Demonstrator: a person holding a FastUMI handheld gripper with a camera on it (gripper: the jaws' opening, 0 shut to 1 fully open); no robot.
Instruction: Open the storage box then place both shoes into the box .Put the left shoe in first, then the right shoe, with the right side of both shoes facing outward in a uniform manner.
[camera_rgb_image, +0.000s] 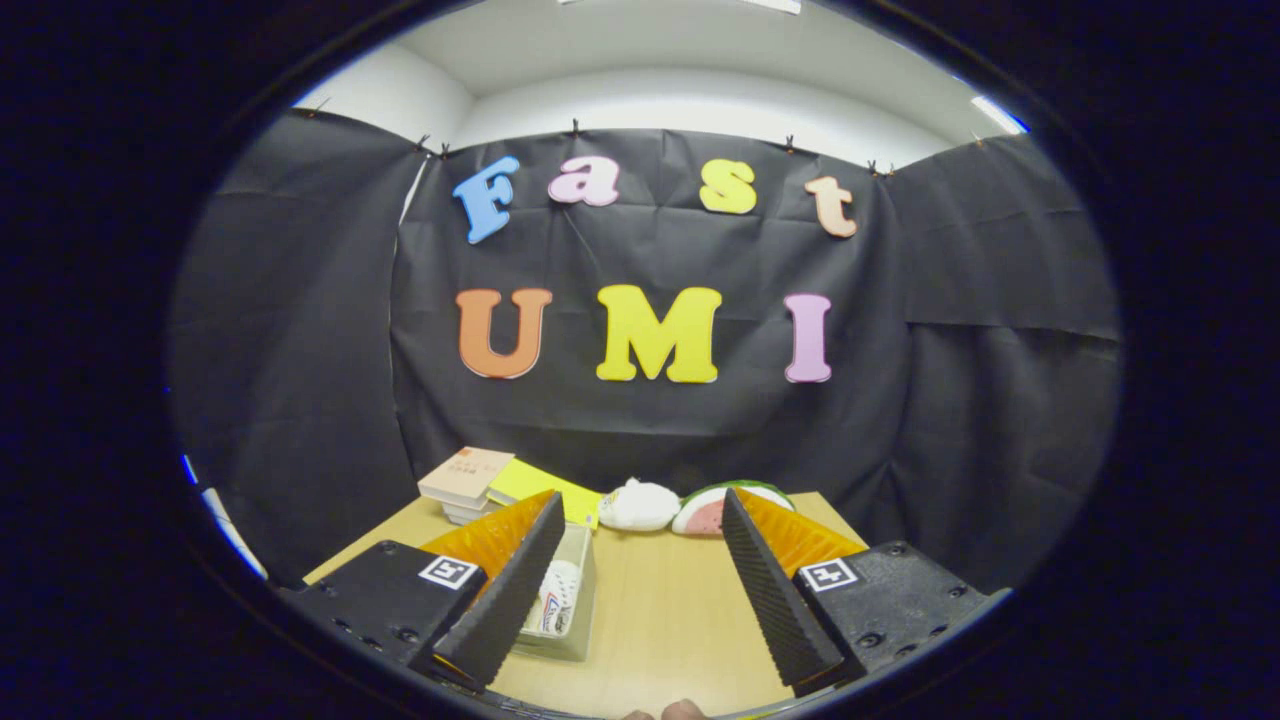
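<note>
My gripper (640, 510) stands open above the wooden table (670, 610), with nothing between its fingers. A clear storage box (565, 600) sits on the table just behind and beside the left finger (505, 600), partly hidden by it. Inside the box I see a white shoe with holes in it (557, 590); I cannot tell whether a second shoe lies in there. The right finger (775, 590) hangs over bare tabletop.
Beyond the fingers, at the table's far edge, lie a stack of books (465, 480), a yellow sheet (535, 490), a white plush thing (638, 505) and a watermelon-slice toy (715, 508). A fingertip (680, 711) shows at the near edge.
</note>
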